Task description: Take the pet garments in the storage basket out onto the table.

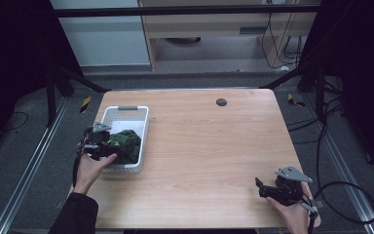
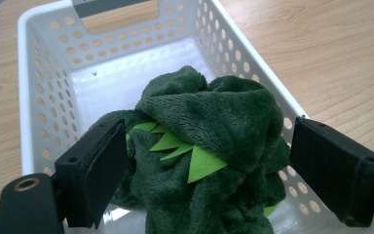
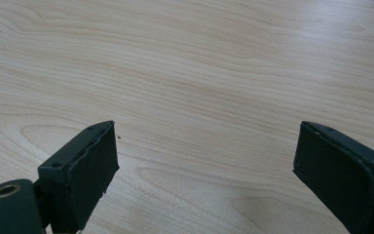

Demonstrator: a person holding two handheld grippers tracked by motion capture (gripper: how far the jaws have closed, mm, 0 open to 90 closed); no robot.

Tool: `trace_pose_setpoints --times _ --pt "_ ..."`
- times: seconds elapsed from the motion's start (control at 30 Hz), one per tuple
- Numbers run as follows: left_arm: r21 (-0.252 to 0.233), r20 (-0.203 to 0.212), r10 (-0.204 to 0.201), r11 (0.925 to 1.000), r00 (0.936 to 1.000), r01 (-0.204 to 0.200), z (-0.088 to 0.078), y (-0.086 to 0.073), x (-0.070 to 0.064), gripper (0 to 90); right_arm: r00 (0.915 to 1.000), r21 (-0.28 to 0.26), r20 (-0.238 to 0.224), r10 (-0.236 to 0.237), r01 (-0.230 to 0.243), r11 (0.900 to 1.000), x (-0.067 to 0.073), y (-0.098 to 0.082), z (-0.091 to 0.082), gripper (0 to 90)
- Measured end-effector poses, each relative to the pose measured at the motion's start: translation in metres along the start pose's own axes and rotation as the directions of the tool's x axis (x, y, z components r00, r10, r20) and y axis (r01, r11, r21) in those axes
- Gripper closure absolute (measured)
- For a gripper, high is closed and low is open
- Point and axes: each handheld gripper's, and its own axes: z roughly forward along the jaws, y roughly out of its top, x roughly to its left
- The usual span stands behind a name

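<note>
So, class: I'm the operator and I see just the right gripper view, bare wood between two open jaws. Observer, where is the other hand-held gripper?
Observer: The left hand-held gripper is at a white basket near the table's left edge.
Operator: Anything in the basket?
Observer: A dark green plush cloth with light green felt points.
Operator: Gripped?
Observer: No, the jaws stand open either side of it.

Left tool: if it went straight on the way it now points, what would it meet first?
Most likely the green plush cloth heaped in the white basket. The left tool is open with the cloth between its jaws; whether they touch it already is unclear.
</note>
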Motion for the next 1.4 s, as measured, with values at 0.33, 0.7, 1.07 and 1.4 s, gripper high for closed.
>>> trace_pose_setpoints --times 0.33,0.7,1.07,1.4 --pt "0.036 -0.004 -0.008 0.9993 1.0 0.008 0.013 0.001 0.002 15.9 1.0 0.01 -0.005 0.0 0.0 1.0 0.0 0.0 0.001 8.2" --pt "0.084 0.011 -0.033 0.996 0.9994 0.032 0.022 0.0 0.006 39.7 0.9999 0.023 -0.015 0.0 0.0 1.0 0.001 0.0 0.003 7.6" --pt "0.121 0.0 -0.053 0.9913 0.9986 0.052 0.024 -0.005 0.008 65.8 0.9998 0.033 -0.019 -0.002 0.002 0.999 0.001 0.0 0.004 7.2" --pt "0.134 -0.005 -0.039 0.9903 0.9992 0.04 0.022 -0.005 0.009 82.3 0.9997 0.033 -0.023 0.0 0.0 0.999 0.001 0.001 0.004 7.2"
